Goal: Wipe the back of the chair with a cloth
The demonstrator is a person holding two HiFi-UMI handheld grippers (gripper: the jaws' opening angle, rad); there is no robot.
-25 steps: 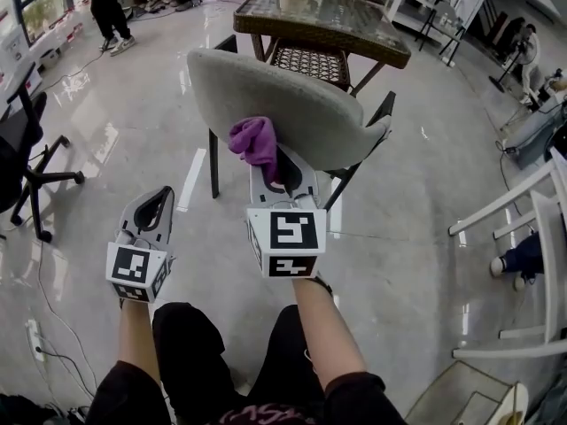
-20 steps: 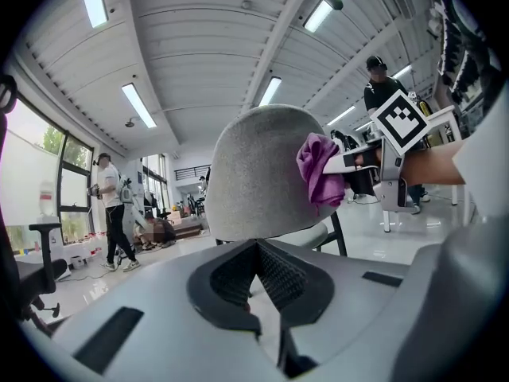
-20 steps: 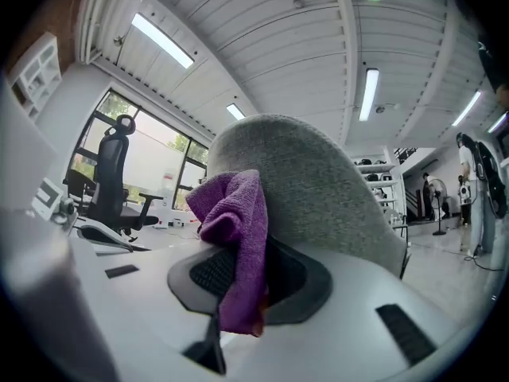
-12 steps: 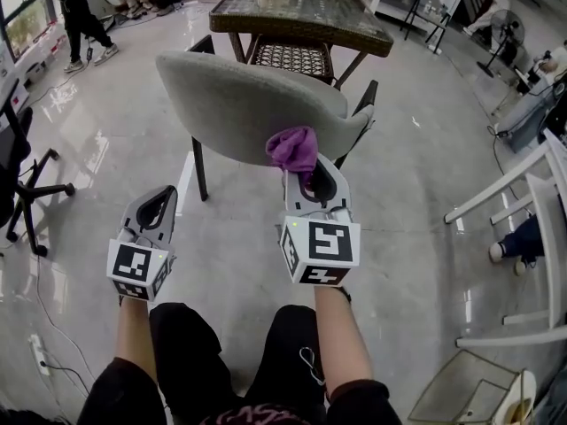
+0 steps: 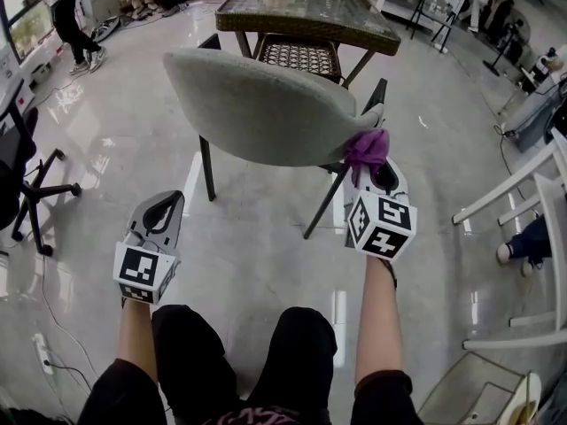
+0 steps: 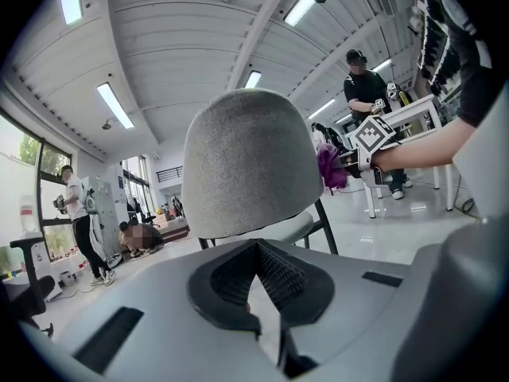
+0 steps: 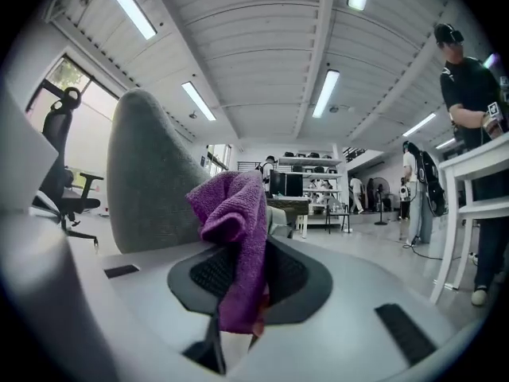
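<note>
At the right-hand edge of the grey chair back [image 5: 257, 104], low down where the shell meets the black frame, sits the purple cloth [image 5: 366, 149], bunched up and touching the upholstery. Right gripper [image 5: 372, 168] is clamped on the cloth: in the right gripper view the fabric is pinched between the two closed jaws, with a fold standing up above the tips and a tail hanging down below them; the chair back is just left of the cloth there. Left gripper [image 5: 166, 204] is held low and to the left, well apart from the chair and the cloth, pointing toward the chair back; its jaws are closed tip to tip with nothing between them. From the left gripper view the cloth shows at the right rim of the backrest, with the right gripper's marker cube just beside it. Chair stands upright on a glossy floor [image 5: 266, 255], with a glass-topped wicker table [image 5: 306, 11] right behind it. Black office chair [image 5: 22, 166] far left, white frame furniture [image 5: 523, 202] far right.
</note>
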